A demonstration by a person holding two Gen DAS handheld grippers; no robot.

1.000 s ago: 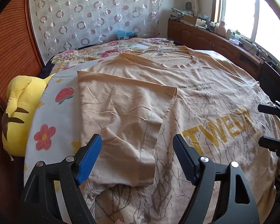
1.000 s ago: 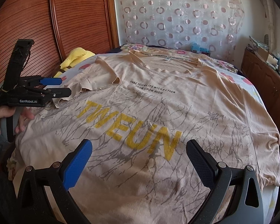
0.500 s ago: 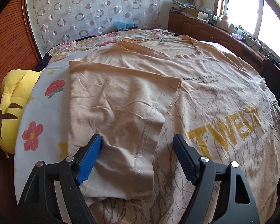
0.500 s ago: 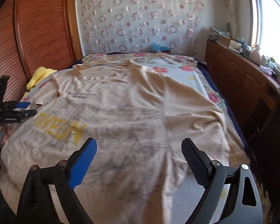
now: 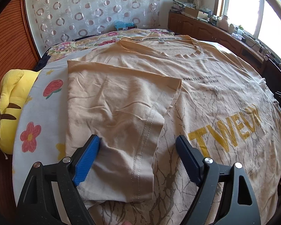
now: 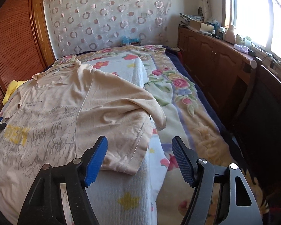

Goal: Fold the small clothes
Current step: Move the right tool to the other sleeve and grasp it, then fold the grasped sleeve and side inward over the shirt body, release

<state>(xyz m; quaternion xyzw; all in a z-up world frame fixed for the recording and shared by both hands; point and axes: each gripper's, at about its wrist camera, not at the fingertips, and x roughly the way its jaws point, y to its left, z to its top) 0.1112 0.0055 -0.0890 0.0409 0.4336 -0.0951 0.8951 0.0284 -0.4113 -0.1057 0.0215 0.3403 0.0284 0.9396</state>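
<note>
Tan shirt (image 5: 206, 78) flat on bed (image 6: 178, 97), filling frame middle. Left gripper (image 5: 136, 157) spread, opening over folded sleeve, gripping nothing. Right gripper (image 6: 139, 159) closing, empty, above loose sleeve lower middle. Risk: pinching sheet (image 6: 121, 187) too, dragging shirt crooked.

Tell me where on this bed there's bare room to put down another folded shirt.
Free: the floral blanket between the t-shirt and the wooden cabinets, and a narrow sheet strip between the shirt's folded sleeve and the yellow plush toy. The shirt covers the bed's middle; the window counter is cluttered.
</note>
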